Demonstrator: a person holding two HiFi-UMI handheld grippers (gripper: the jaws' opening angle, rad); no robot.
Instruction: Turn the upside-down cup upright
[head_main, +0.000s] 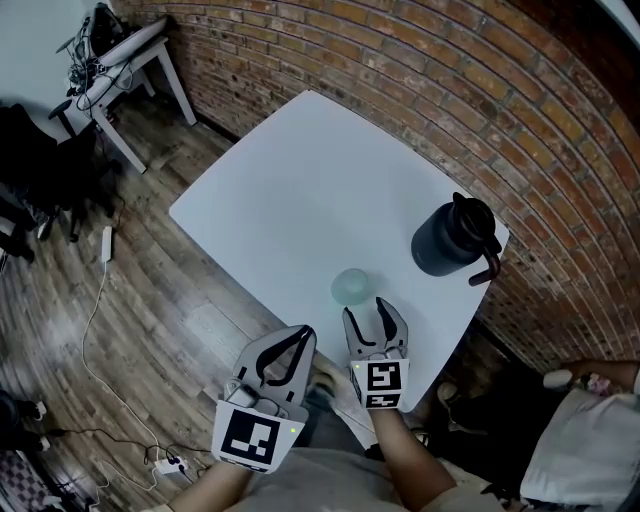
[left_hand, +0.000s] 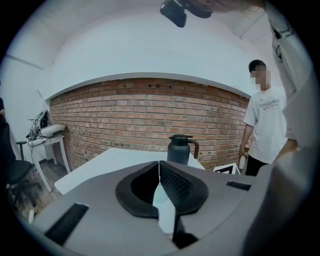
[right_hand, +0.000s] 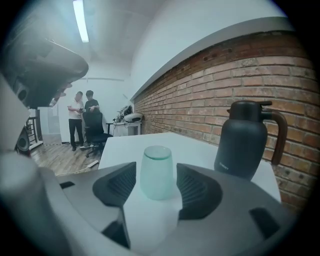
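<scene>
Where the white table (head_main: 300, 200) nears its front edge, the pale green cup (head_main: 351, 287) is seen standing mouth-down, framed by the parted jaws of the right gripper (head_main: 367, 310) and touched by neither pad. A dark jug (head_main: 455, 238) is set apart to its right, clear of the way. The left gripper (head_main: 303, 335) is held closed and empty, tilted slightly downward.

The cup (head_main: 351, 287) is pale translucent green on a white tabletop (head_main: 300, 190). The jug (head_main: 452, 238) is dark blue-grey with a brown handle. The wall (head_main: 400, 60) is red-brown brick. The left gripper (head_main: 303, 332) and right gripper (head_main: 367, 310) are grey with black-and-white markers.
</scene>
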